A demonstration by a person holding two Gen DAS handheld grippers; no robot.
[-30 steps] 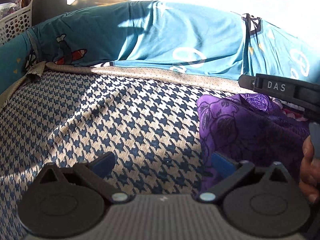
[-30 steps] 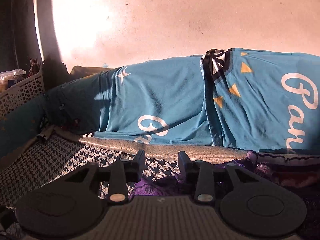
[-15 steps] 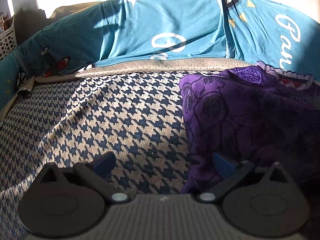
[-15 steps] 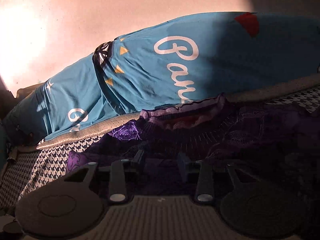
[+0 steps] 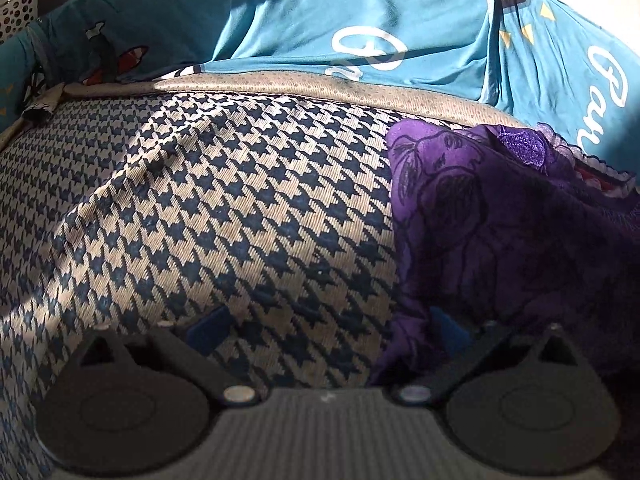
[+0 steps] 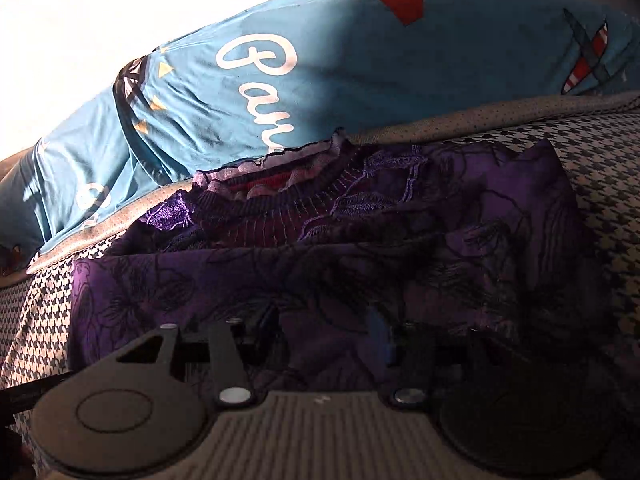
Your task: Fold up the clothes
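Observation:
A purple floral garment (image 6: 360, 264) lies crumpled on the houndstooth bed cover (image 5: 224, 216), its ribbed neckline (image 6: 280, 200) toward the pillows. My right gripper (image 6: 322, 330) hovers low over the garment's near part. Its jaws are opening, with purple cloth lying below and between them, and the pads do not press on it. In the left wrist view the same garment (image 5: 500, 220) fills the right side. My left gripper (image 5: 326, 332) stands wide open over the cover, its right finger (image 5: 448, 330) at the garment's left edge. It holds nothing.
Teal pillows with white lettering (image 5: 340, 20) (image 6: 320, 72) line the far side of the bed against a sunlit wall. A white perforated basket (image 5: 16, 12) stands at the far left. A strong shadow covers the garment's right part.
The right gripper has swung right, from the houndstooth cover to above the purple garment, and its jaws have widened. It and the hand have left the left wrist view. The left gripper has sunk slightly.

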